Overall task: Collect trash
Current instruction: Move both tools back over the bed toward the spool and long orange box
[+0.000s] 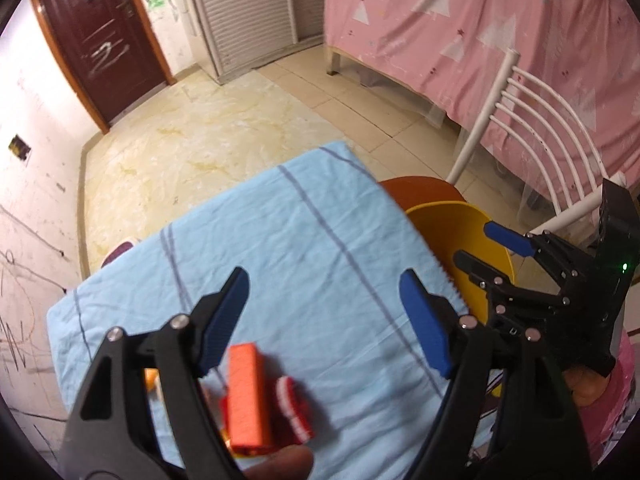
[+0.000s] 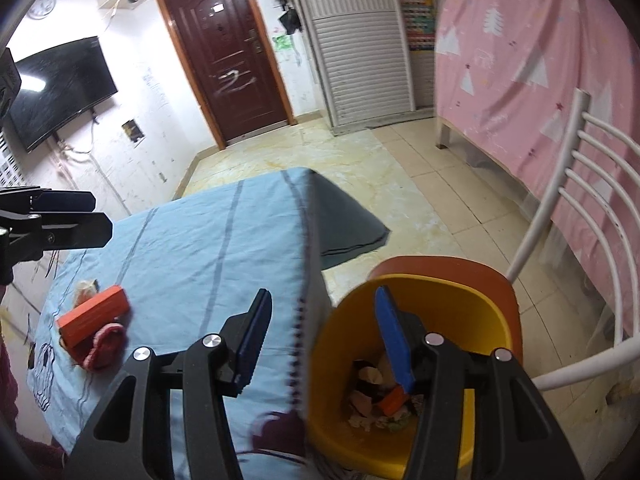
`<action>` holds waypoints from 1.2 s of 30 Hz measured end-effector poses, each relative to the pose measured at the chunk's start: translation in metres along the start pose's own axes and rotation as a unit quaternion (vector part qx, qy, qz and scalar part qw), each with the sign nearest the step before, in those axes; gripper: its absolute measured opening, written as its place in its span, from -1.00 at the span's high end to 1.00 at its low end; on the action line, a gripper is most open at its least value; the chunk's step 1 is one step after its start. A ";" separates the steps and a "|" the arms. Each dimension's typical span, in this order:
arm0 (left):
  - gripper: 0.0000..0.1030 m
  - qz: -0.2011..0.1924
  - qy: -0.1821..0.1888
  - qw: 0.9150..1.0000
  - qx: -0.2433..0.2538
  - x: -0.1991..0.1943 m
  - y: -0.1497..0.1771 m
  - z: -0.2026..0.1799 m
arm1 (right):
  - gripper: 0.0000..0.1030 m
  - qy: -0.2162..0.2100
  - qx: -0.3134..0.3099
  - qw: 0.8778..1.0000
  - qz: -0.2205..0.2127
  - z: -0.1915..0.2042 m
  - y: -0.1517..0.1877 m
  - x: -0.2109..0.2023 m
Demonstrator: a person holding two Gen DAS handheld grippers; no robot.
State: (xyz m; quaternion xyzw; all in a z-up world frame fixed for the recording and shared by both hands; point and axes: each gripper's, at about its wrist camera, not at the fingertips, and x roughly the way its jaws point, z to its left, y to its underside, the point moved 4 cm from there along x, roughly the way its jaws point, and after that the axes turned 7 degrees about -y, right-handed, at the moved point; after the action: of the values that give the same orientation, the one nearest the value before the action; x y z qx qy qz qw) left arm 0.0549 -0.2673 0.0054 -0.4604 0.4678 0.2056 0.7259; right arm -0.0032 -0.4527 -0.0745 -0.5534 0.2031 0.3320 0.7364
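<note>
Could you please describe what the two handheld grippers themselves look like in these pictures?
Both the left gripper and the right gripper have black plastic linkage arms with silver rivets, and jaws faced with ribbed blue pads. In the left wrist view, the right gripper's black body shows a small green light. No cables are visible.

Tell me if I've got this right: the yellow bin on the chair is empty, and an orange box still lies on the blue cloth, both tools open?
Not quite. The yellow bin is not empty: the right wrist view shows crumpled scraps and an orange piece at its bottom. The rest holds: the orange box lies on the blue cloth, and the left tool and right tool are both open.
</note>
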 end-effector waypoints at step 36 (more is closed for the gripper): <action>-0.69 0.038 -0.010 0.993 -0.112 0.011 0.109 0.157 | -0.40 -0.109 -0.132 0.983 0.064 0.192 0.014 0.041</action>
State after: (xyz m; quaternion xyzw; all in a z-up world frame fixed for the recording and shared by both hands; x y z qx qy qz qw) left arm 0.0573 -0.0801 -0.0342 -0.5187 0.4518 0.2884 0.6661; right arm 0.0017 -0.2574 -0.0530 -0.5920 0.1111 0.4608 0.6518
